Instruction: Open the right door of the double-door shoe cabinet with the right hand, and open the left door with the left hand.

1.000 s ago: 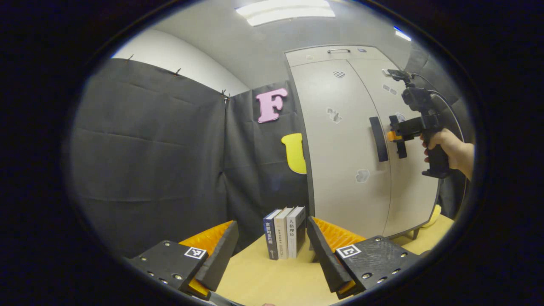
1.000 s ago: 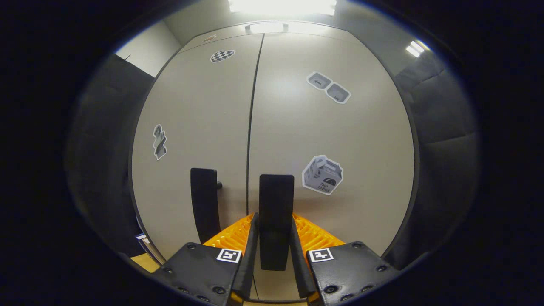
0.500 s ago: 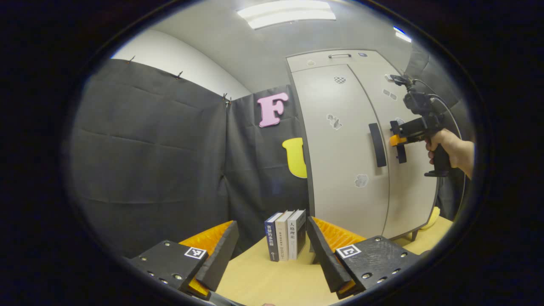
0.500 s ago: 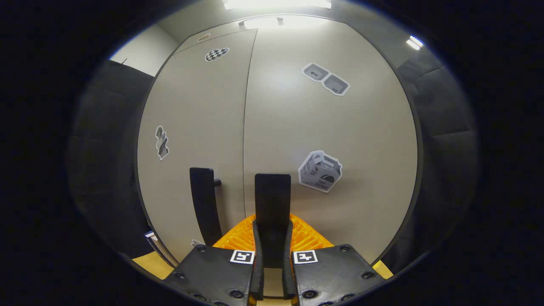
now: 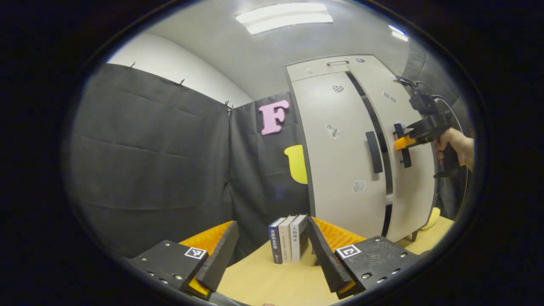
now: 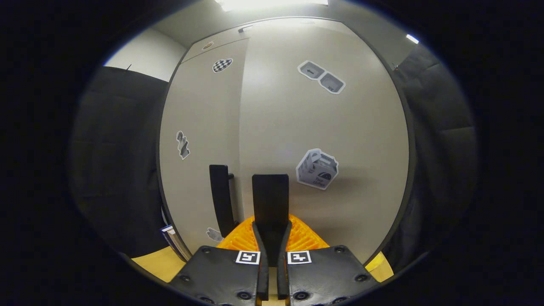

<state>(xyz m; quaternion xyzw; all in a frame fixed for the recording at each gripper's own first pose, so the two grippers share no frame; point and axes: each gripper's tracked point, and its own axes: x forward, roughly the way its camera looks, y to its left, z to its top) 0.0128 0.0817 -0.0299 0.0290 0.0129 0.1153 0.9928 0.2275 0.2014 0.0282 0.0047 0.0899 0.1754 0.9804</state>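
Two doors stood on the cabinet (image 5: 340, 170): the right door (image 6: 340, 140) was pulled a little way out, with the right tool (image 6: 268, 255) clenched on its handle (image 6: 270, 199). The left door (image 5: 340, 140) was flat, and the left tool (image 5: 272, 250) hung released, well apart from it, over the desk (image 5: 263, 280) near some books (image 5: 291, 238).

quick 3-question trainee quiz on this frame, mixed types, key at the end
1. True or false: the right door is ajar, with a dark gap beside the left door.
2. What is the right gripper shut on? A) right door handle B) left door handle C) a book
3. Fill in: the left gripper hangs open over the table, in front of three upright ____.

Key
1. True.
2. A: its fingers clamp the right door handle; the left door handle stands free beside it.
3. Books.
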